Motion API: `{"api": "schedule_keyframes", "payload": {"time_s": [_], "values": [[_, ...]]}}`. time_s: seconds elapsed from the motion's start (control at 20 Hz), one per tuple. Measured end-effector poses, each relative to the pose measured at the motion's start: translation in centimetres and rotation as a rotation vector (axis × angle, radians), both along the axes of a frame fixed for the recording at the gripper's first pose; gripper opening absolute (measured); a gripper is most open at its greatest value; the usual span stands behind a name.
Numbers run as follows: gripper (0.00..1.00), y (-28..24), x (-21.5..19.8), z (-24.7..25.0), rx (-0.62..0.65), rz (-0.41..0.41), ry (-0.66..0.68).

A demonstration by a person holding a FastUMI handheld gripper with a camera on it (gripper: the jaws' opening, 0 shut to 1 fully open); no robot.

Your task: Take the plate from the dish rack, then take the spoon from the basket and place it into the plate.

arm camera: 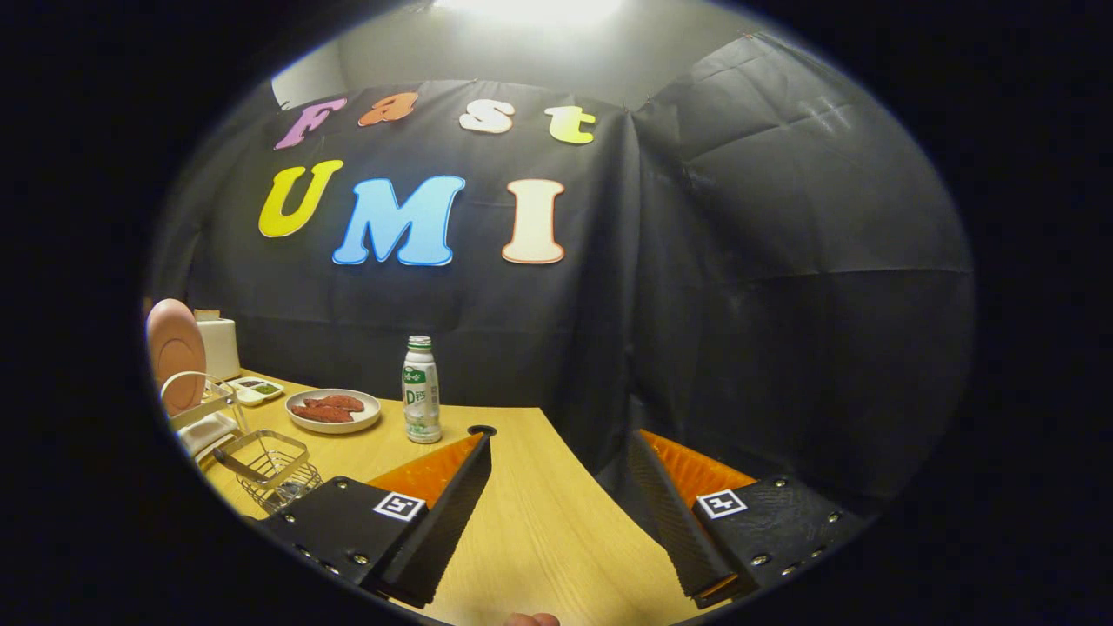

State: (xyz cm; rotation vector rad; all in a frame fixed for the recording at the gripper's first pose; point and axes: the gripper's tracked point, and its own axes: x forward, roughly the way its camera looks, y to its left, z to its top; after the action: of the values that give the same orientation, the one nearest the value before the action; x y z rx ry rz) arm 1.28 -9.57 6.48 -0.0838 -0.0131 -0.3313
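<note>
A pink plate [174,352] stands upright in the white dish rack [202,416] far to the left of my fingers. Just in front of the rack, a small wire basket [265,465] hangs by the left finger; what it holds is too small to make out. My gripper [559,448] is open above the right part of the wooden table [530,530], with nothing between its fingers. The left fingertip [478,448] is over the table, while the right one [639,448] hangs past the table's edge.
A white bottle with a green cap [421,391] stands just beyond the left finger. A white dish with reddish food [333,409] lies left of it. Further back are a small tray of sauces [255,389] and a white box [218,346]. The table ends at the right, against black cloth.
</note>
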Motion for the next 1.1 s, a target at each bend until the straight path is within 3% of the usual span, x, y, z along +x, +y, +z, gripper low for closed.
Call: {"api": "schedule_keyframes", "payload": {"time_s": [0.15, 0.45, 0.7, 1.1], "values": [[0.98, 1.3, -3.0, 0.6, -0.004, -0.021, 0.038], [0.98, 8.7, -7.6, 2.7, 0.062, 0.017, 0.058], [0.98, 17.5, -8.7, 6.1, 0.077, 0.146, 0.043], [0.98, 28.6, -6.0, 10.2, 0.119, 0.349, 0.000]]}}
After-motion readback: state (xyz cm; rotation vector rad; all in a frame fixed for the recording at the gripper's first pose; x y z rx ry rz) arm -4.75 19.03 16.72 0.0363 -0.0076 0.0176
